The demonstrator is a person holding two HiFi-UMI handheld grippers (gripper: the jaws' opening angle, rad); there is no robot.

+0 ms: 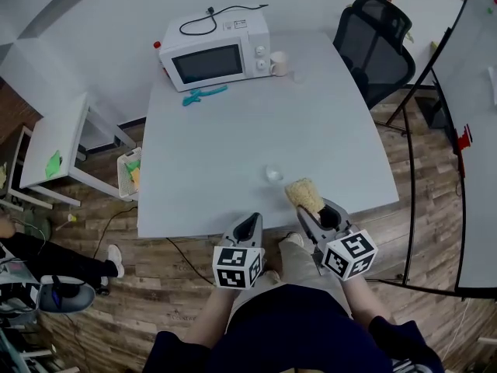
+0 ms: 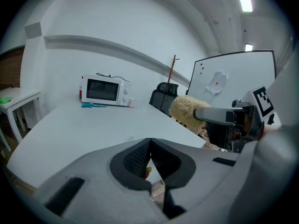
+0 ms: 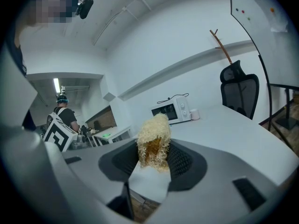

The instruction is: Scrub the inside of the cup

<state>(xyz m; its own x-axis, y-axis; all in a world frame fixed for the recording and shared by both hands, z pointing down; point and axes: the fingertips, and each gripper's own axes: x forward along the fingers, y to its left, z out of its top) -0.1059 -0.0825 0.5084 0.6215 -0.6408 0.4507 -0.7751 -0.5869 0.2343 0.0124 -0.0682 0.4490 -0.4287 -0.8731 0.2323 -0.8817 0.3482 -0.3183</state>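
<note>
The left tongs (image 1: 252,221) are hovering over the near edge of the worktop (image 1: 233,142), their jaws pressing together with nothing between them. Just to their right, the right tongs (image 1: 314,210) are clamping a straw-coloured scrubber (image 1: 304,193), whose bushy end is sticking out past the jaw tips and pointing toward the far side. In the right gripper view the scrubber (image 3: 152,135) is sitting squeezed between the two ribbed pads.

A small clear cup (image 1: 273,174) is standing on the worktop near its near edge, just beyond and left of the scrubber and apart from it. Neither pair of tongs is touching the cup.

At the far end of the worktop a white microwave (image 1: 215,50) is sitting with its door facing the person. A pale mug (image 1: 278,63) is standing just beside its right end, and a teal tool (image 1: 204,94) is lying in front of it, toward its left. A black chair (image 1: 377,41) is standing beyond the far right corner.
</note>
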